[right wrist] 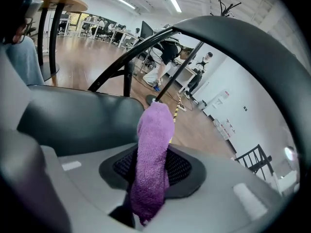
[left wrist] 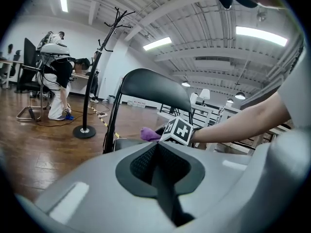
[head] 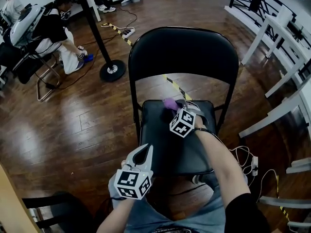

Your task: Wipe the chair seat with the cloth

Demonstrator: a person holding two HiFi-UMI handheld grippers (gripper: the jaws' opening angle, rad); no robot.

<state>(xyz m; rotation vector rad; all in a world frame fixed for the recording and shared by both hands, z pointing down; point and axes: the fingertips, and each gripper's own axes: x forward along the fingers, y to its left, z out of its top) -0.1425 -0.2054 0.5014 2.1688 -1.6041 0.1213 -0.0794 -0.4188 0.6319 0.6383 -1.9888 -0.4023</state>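
A black folding chair (head: pixel 183 52) stands in front of me, its padded seat (head: pixel 167 144) facing up. My right gripper (head: pixel 176 108) is over the seat's back edge, shut on a purple cloth (head: pixel 169 104) that sticks out past its jaws. In the right gripper view the cloth (right wrist: pixel 151 166) is pinched between the jaws, with the seat (right wrist: pixel 77 118) to the left. My left gripper (head: pixel 142 154) hangs at the seat's front left corner, jaws together and empty. In the left gripper view the chair back (left wrist: pixel 150 84) and cloth (left wrist: pixel 151 134) lie ahead.
A black coat stand (head: pixel 112 70) with a round base stands on the wood floor to the chair's left. A person sits bent over at the far left (head: pixel 53 25). White tables (head: pixel 286 57) line the right side, and cables (head: pixel 248 161) lie by the chair's right legs.
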